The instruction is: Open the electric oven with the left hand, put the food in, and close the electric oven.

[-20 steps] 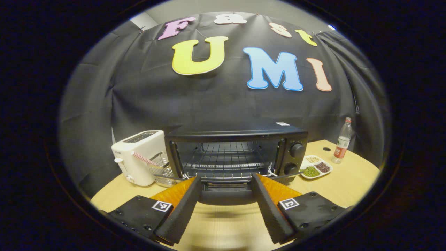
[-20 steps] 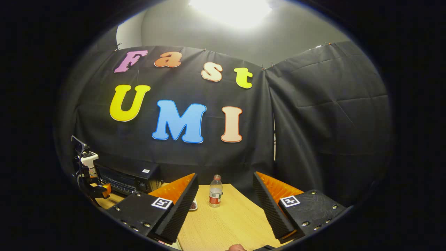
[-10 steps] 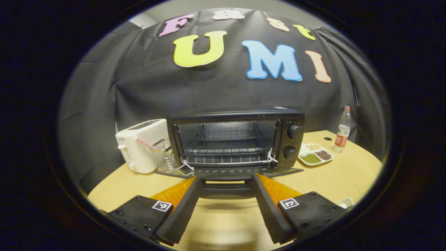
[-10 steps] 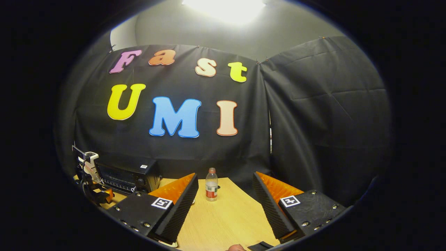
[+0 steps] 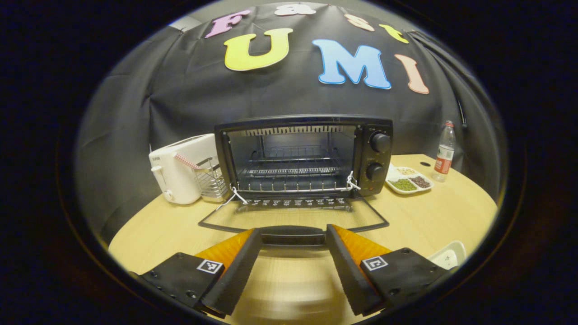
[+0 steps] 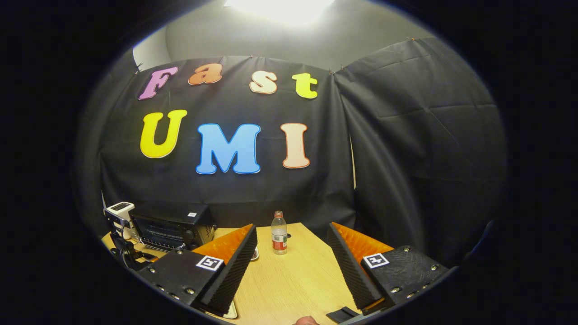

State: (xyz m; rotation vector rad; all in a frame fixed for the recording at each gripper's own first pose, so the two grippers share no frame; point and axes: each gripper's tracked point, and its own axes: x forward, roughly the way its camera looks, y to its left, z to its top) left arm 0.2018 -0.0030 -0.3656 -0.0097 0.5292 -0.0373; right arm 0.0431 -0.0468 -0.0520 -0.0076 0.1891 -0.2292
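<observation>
Left gripper view: left claw (image 5: 293, 266), fingers spread wide with nothing between them, held low over the light wooden table (image 5: 433, 221); the black handle (image 5: 292, 234) of the oven door sits just beyond the fingertips, in the gap, whether touching cannot be told; electric oven (image 5: 303, 155), black, centre of the table against the cloth wall, door (image 5: 293, 215) folded fully down and lying nearly flat toward the camera; wire rack (image 5: 293, 171) visible inside the open cavity; two round knobs (image 5: 379, 155) stacked on the oven's right panel; white toaster (image 5: 178, 174) just left of the oven, a wire basket (image 5: 211, 183) between the two; divided white dish (image 5: 408, 181) with green, dark and pale contents just right of the oven; clear bottle (image 5: 445, 151) with red label, upright, beyond the dish near the wall; edge of a white dish (image 5: 449, 257) at the lower right, contents not legible.

Right gripper view: right claw (image 6: 292, 266), fingers likewise spread and empty, raised over the table (image 6: 293, 280); bottle (image 6: 279, 233) upright between the fingers' line of sight, well beyond them; oven (image 6: 174, 230) at the far left, seen at an angle; toaster (image 6: 118, 211) partly visible beyond it; a dark gripper part (image 6: 128, 258) low before the oven; a small dark flat item (image 6: 342, 313) on the table's near edge, kind unclear.
</observation>
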